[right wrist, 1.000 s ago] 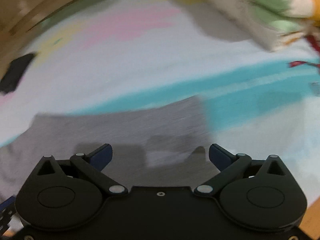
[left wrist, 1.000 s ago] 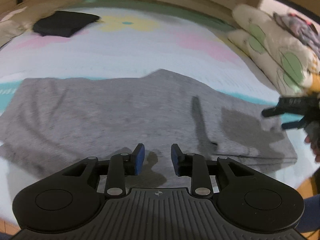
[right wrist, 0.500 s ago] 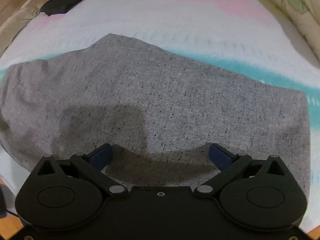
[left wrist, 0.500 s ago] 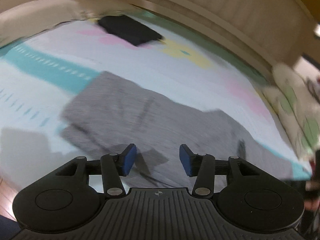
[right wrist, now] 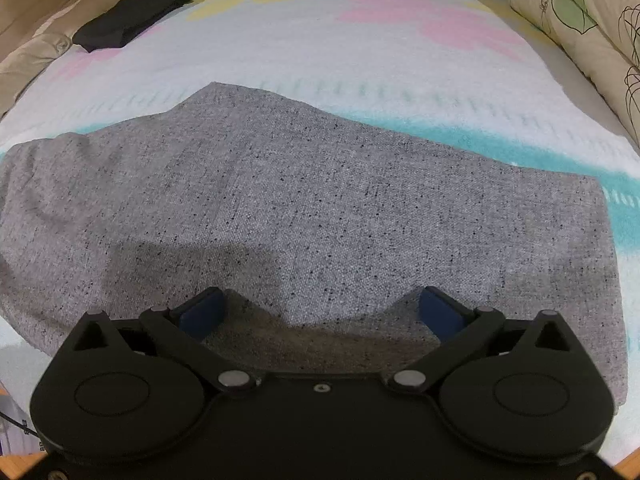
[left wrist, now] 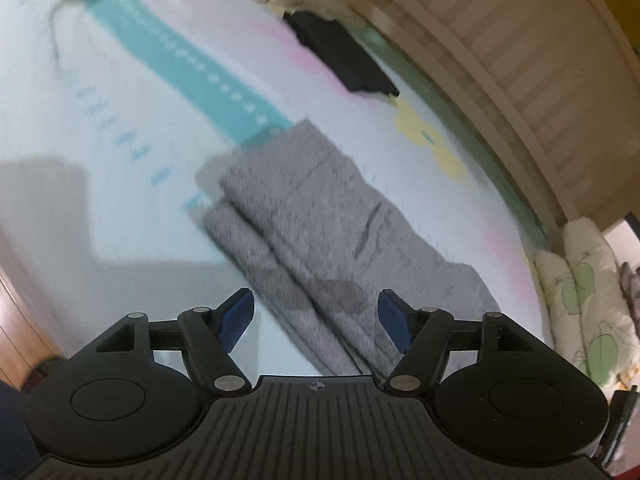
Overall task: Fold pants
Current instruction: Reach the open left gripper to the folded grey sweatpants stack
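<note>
1. A bed sheet [right wrist: 400, 52] in pale white with teal bands, pink patches and a yellow flower covers the work surface; a slatted wooden frame [left wrist: 532, 60] curves behind it.
2. The grey pants [right wrist: 304, 200] lie flat on the sheet, spread wide across the right wrist view, their far edge over a teal band.
3. In the left wrist view the pants [left wrist: 320, 216] run as a long strip from the middle of the sheet down toward the camera, with layered edges showing at the far end.
4. The left gripper [left wrist: 316, 312] hangs over the near part of that strip, its jaws opening; cloth shows in the gap, but the blue pads do not press it.
5. The right gripper [right wrist: 320, 310] stands spread wide above the grey fabric, clasping nothing.
6. A folded black garment [right wrist: 128, 20] rests well apart near the far edge.
7. Leaf-print pillows [right wrist: 580, 12] lie along the sheet's right side.
</note>
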The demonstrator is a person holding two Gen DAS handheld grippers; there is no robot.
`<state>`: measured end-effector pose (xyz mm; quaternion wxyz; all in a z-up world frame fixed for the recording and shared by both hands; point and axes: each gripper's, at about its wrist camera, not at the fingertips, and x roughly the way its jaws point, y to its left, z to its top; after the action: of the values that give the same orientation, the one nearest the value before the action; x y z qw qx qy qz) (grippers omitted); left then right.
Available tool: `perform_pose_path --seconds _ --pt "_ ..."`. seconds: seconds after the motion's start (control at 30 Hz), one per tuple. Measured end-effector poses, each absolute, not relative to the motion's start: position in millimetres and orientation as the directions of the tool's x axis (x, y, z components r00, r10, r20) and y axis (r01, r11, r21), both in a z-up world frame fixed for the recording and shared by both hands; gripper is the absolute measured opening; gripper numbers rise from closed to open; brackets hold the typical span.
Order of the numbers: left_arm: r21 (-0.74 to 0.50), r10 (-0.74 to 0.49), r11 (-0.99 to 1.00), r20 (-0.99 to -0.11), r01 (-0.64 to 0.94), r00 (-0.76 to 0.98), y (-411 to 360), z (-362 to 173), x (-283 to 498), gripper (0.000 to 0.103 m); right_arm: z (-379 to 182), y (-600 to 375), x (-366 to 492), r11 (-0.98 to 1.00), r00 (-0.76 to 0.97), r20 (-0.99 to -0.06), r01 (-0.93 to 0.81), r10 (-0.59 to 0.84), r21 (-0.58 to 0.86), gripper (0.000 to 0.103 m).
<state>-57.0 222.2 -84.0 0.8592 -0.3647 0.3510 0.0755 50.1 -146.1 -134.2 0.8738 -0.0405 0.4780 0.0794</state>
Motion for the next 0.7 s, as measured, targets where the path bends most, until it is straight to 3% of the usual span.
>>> perform_pose_path --seconds 0.1,0.7 --pt "-0.582 -0.158 0.719 -0.67 -0.381 0.725 217.6 -92.5 -52.1 0.067 -134.3 -146.0 49.3 0.983 0.539 -0.836 -0.182 0.104 0.004 0.103" --pt "-0.579 -0.07 0.717 -0.613 -0.388 0.787 204.3 -101.5 -19.5 0.075 -136.8 -149.4 36.4 0.98 0.599 -0.791 -0.197 0.124 0.005 0.103"
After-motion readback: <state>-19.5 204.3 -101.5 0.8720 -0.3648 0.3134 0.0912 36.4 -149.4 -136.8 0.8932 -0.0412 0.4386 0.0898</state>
